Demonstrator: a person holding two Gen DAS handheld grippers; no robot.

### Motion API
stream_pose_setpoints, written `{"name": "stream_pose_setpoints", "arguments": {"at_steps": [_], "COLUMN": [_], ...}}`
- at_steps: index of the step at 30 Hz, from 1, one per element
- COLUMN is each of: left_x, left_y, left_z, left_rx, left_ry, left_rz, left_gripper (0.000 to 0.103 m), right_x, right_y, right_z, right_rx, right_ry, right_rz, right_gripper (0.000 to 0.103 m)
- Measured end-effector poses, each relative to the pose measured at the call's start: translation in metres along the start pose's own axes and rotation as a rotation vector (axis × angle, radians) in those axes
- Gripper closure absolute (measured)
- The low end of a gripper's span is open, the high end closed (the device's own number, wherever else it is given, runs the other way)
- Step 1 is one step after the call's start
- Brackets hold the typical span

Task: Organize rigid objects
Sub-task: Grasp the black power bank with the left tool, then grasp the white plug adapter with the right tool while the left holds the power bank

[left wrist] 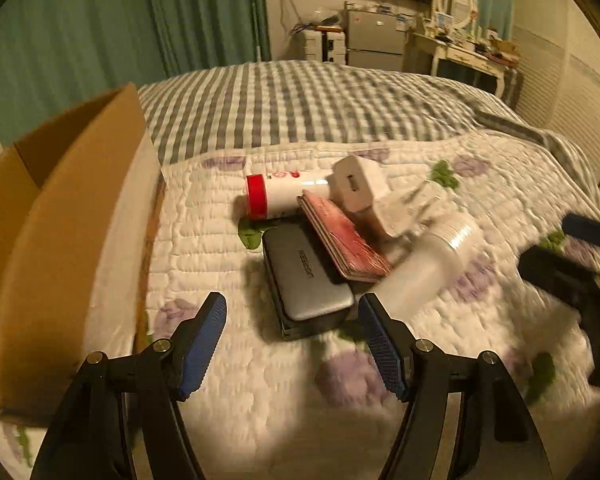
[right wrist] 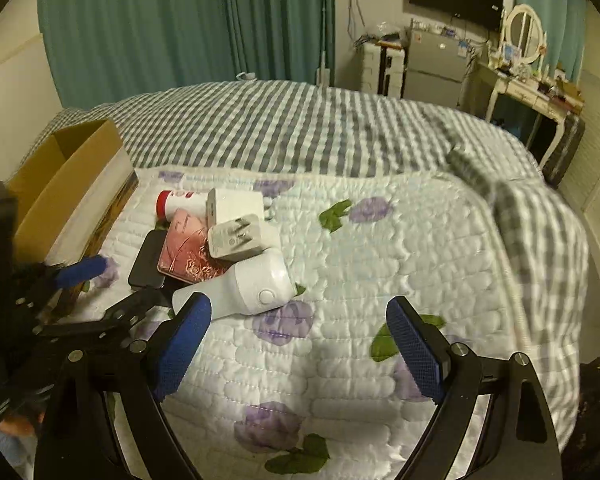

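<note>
Only the right wrist view shows the prongs of the white plug (right wrist: 242, 236) and the button on the white device (right wrist: 256, 286). The pile lies on a floral quilt (right wrist: 380, 264) beside a cardboard box (left wrist: 60, 216) — green curtains (right wrist: 180, 20) behind. The left gripper (left wrist: 292, 320) hovers spread before the dark case (left wrist: 306, 280); the right gripper (right wrist: 300, 316) is parted — empty.

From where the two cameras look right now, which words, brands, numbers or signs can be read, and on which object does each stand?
None can be read with certainty.
Grey case: raised brand lettering, too blurred and tilted to read.
White bottle with red cap: red marks, unreadable.
White charger with prongs: fine grey print, too small.
Pink notebook: a small line, unreadable.
</note>
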State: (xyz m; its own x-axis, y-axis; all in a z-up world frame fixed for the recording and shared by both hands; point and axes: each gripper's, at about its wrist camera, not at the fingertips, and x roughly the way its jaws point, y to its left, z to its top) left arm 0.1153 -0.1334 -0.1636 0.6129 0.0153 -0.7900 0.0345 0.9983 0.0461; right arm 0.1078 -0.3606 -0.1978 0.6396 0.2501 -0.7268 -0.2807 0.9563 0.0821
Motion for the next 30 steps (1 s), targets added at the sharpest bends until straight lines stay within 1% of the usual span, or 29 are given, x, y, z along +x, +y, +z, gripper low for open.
{"name": "stream_pose_setpoints", "arguments": {"at_steps": [2,4,5,7,8,9,13,15,17,18,21,24,30], "left_x": [0.007,0.016,0.021,0.028,0.030,0.029,0.021,0.014,0.000,-0.011,-0.030,-0.034,-0.021], "left_y": [0.000,-0.003,-0.003,-0.002,-0.001,-0.001,-0.007,-0.003,0.001,0.003,0.009,0.014,0.021], "left_z": [0.003,0.005,0.006,0.007,0.009,0.010,0.006,0.004,0.002,0.000,-0.005,-0.004,0.008], "left_rx": [-0.003,0.007,0.013,0.006,-0.001,0.003,0.050,0.028,0.003,0.003,-0.016,-0.042,-0.073], "left_ry": [0.001,0.011,0.020,0.028,0.032,0.037,0.025,0.023,-0.004,-0.032,-0.058,-0.059,-0.063], "left_rz": [-0.020,-0.009,-0.003,0.006,-0.004,-0.035,0.010,0.012,0.022,0.032,0.035,0.035,0.038], "left_gripper": [0.032,0.032,0.034,0.035,0.045,0.053,0.058,0.059,0.061,0.061,0.061,0.061,0.061], "right_x": [0.004,0.005,0.005,0.005,0.006,0.007,0.010,0.009,0.006,0.005,0.006,0.014,0.045], "right_y": [0.000,0.000,0.000,-0.001,-0.001,-0.001,-0.001,0.001,0.007,0.010,0.023,0.033,0.041], "right_z": [0.000,0.001,0.001,0.001,0.000,0.000,-0.004,-0.004,-0.004,-0.003,0.000,0.007,0.027], "right_rx": [0.008,0.012,0.013,0.016,0.018,0.019,0.015,0.004,-0.022,-0.040,-0.111,-0.165,-0.182], "right_ry": [0.008,0.009,0.007,0.009,0.010,0.013,0.020,0.021,0.007,-0.001,-0.006,0.006,0.042], "right_rz": [0.013,0.022,0.026,0.030,0.031,0.032,0.027,0.025,0.041,0.052,0.059,0.055,0.062], "right_gripper": [0.013,0.013,0.013,0.013,0.013,0.013,0.013,0.013,0.013,0.013,0.013,0.014,0.014]}}
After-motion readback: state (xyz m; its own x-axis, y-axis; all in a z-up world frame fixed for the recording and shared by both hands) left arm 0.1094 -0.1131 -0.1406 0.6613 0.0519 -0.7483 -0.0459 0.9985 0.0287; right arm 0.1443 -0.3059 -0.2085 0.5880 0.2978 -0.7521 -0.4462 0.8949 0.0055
